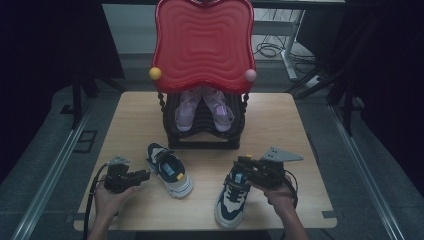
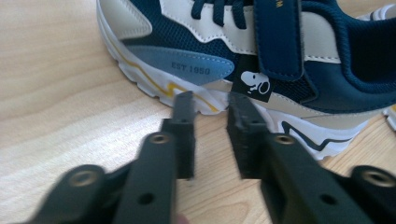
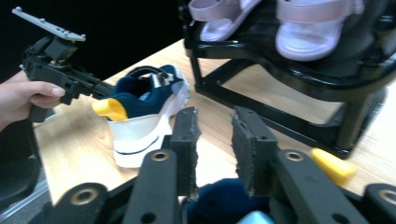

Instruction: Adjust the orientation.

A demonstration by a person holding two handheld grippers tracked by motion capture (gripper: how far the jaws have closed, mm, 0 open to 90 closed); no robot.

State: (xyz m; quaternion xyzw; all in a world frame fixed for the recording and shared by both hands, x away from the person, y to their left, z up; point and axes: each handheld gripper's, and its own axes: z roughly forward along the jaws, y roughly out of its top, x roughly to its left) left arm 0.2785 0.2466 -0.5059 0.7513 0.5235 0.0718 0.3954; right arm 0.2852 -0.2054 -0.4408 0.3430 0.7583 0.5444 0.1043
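Wooden worktop (image 1: 130,120) carries two sneakers, not yet shelved; our left gripper (image 1: 142,176) and right gripper (image 1: 242,165) are half open, empty.

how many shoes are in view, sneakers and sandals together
4. Left sneaker lies on the table by the left gripper; right sneaker lies under the right gripper; two pink sandals sit on the black rack's lower shelf. More may be hidden under the red top.

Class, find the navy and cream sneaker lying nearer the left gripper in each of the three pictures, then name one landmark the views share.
High view: left sneaker, lower centre-left, beside the left gripper.
Left gripper view: it spans the top, side-on, just beyond the open jaws.
Right gripper view: centre-left, heel toward the camera.
Shared landmark: the wooden table.
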